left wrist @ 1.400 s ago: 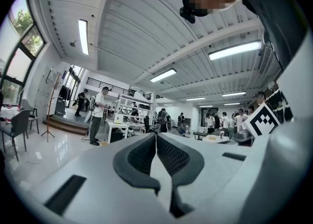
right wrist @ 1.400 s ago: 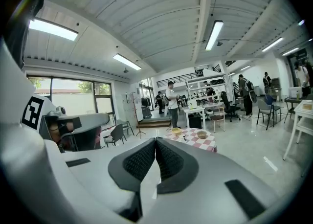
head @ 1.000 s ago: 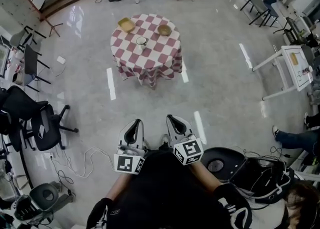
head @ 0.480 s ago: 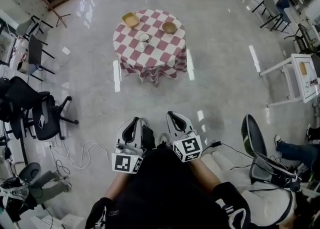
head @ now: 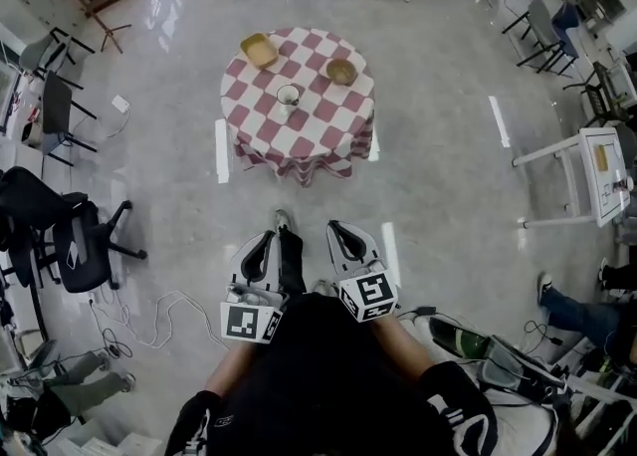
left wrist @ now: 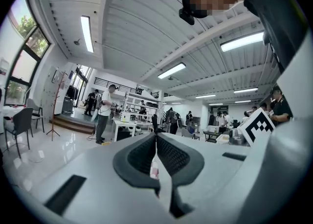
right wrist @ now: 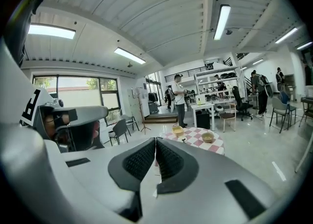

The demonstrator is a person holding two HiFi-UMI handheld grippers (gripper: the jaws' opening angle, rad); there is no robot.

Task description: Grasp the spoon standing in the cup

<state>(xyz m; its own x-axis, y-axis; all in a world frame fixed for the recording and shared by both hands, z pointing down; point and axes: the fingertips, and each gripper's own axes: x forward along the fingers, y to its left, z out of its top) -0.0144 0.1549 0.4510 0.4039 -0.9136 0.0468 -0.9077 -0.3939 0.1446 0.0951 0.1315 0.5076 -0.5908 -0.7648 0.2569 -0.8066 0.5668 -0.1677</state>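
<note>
A white cup (head: 288, 96) with a spoon standing in it sits on a round table with a red-and-white checked cloth (head: 299, 130), far ahead of me across the floor. The same cup (right wrist: 185, 141) shows small in the right gripper view. My left gripper (head: 259, 257) and right gripper (head: 347, 242) are held close to my body, well short of the table. Both are shut with nothing between the jaws. The left gripper (left wrist: 156, 137) points up and away toward the room.
A square yellow dish (head: 258, 49) and a round wooden bowl (head: 341, 71) also lie on the table. Black office chairs (head: 75, 245) stand at the left, cables (head: 149, 315) trail on the floor, a white stand (head: 587, 165) is at the right. People stand at the far desks (right wrist: 178, 98).
I have stepped toward the table; it sits slightly nearer and more centred. Both grippers stay shut and in the same place by my body.
</note>
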